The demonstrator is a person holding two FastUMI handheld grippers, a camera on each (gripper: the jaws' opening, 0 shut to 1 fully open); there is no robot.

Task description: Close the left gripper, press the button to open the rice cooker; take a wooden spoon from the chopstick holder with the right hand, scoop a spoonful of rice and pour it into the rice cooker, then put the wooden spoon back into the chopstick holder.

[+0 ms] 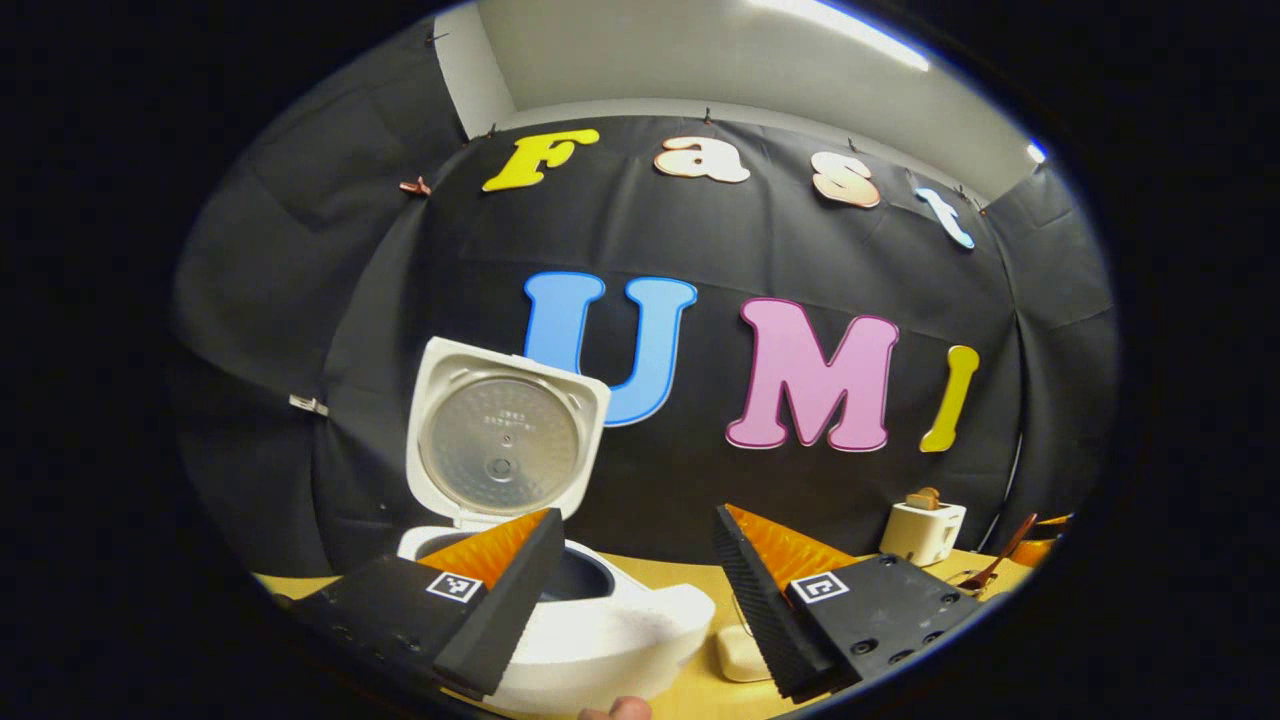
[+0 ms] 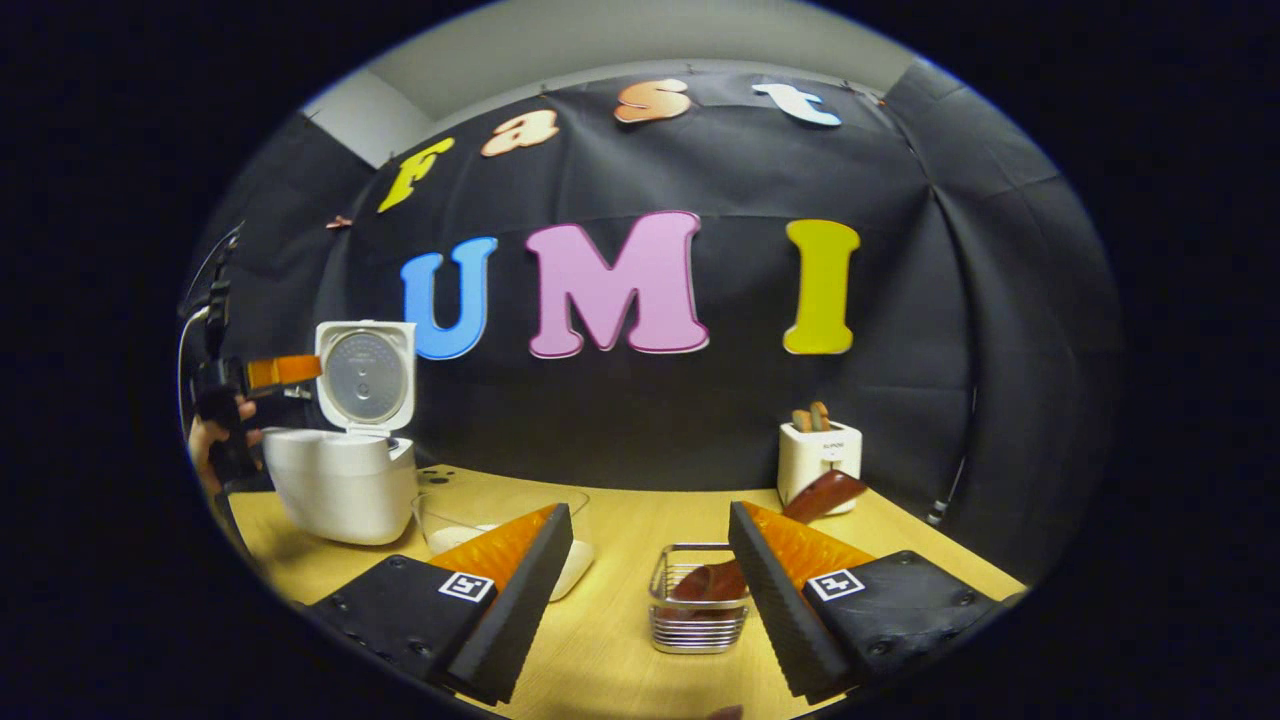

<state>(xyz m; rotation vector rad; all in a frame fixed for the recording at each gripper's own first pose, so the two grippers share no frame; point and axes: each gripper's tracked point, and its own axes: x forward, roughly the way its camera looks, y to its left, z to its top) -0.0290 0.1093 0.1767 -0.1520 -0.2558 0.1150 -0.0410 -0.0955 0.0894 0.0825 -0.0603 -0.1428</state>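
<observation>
The white rice cooker stands open with its lid upright, and the dark inner pot shows behind my left finger. My left gripper is open just in front of and above the cooker, holding nothing. In the right gripper view the cooker sits far left, with the left gripper held by a hand beside its lid. The wooden spoon leans in the wire chopstick holder. My right gripper is open just before the holder, which sits between its fingers. A clear container of rice lies partly behind its left finger.
A white toaster with bread stands at the back right of the wooden table; it is also the toaster in the left gripper view. A small cream object lies right of the cooker. The black cloth wall closes off the back.
</observation>
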